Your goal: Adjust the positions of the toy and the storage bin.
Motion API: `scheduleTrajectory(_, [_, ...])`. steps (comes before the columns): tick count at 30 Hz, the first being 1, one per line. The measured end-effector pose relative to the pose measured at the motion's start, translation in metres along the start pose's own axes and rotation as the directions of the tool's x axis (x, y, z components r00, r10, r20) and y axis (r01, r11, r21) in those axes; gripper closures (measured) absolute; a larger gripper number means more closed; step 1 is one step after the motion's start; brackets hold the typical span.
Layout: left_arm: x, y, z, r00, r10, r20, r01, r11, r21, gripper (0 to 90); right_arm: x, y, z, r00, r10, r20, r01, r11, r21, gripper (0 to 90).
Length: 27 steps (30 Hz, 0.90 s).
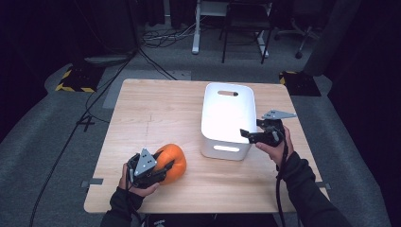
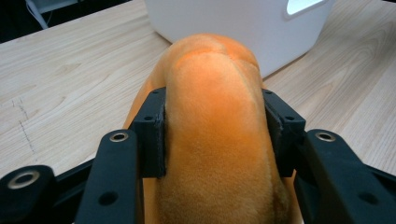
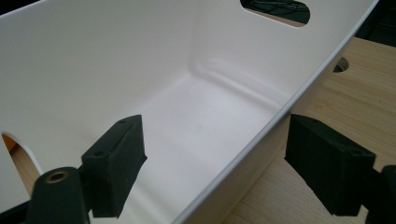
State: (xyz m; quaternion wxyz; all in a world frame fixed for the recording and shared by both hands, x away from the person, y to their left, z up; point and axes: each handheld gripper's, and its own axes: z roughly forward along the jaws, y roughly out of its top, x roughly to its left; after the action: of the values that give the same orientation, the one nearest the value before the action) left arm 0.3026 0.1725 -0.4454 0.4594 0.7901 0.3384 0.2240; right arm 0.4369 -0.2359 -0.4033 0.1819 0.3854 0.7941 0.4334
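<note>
Orange plush pumpkin (image 1: 172, 161) clamped in left hand-held gripper (image 1: 153, 172), resting on surface (image 1: 156, 113); right hand-held gripper (image 1: 249, 135) straddles white bin (image 1: 226, 118) wall, jaws wide. Bin empty; loading apparently pending.

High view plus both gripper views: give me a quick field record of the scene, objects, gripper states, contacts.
surface: wooden table
objects: orange plush pumpkin; white bin, nothing visible inside
left gripper: shut on the pumpkin, pads pressing both flanks
right gripper: open, jaws straddling the bin's right wall, one inside, one outside, not yet clamped
pumpkin position: on the table, left of the bin, apart from it
</note>
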Motion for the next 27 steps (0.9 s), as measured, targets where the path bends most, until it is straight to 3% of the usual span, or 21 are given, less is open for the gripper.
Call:
scheduleTrajectory(5, [0.000,0.000,0.000,1.0000,-0.004,0.001,0.004,1.0000,-0.005,51.6,0.006,0.001,-0.002,0.9996,-0.021,-0.017,0.021,1.000,-0.006,22.9])
scheduleTrajectory(9, [-0.001,0.000,0.000,1.0000,-0.002,-0.001,0.002,1.0000,-0.001,51.6,0.005,0.002,-0.017,0.9986,-0.028,-0.045,0.025,0.998,-0.057,24.6])
scheduleTrajectory(15, [0.000,0.000,0.001,1.0000,-0.005,0.006,0.005,1.0000,0.001,51.6,-0.004,-0.002,-0.048,0.9977,-0.061,-0.030,0.057,0.991,-0.125,24.7])
scheduleTrajectory(22, [0.000,-0.001,0.001,1.0000,-0.004,0.006,0.004,1.0000,-0.003,51.6,-0.015,-0.017,-0.059,0.9954,-0.091,-0.027,0.088,0.989,-0.120,24.6])
scheduleTrajectory(27, [0.000,-0.001,0.001,1.0000,-0.005,0.008,0.005,1.0000,-0.005,51.5,-0.021,-0.034,-0.058,0.9865,-0.163,-0.011,0.162,0.985,-0.054,24.4])
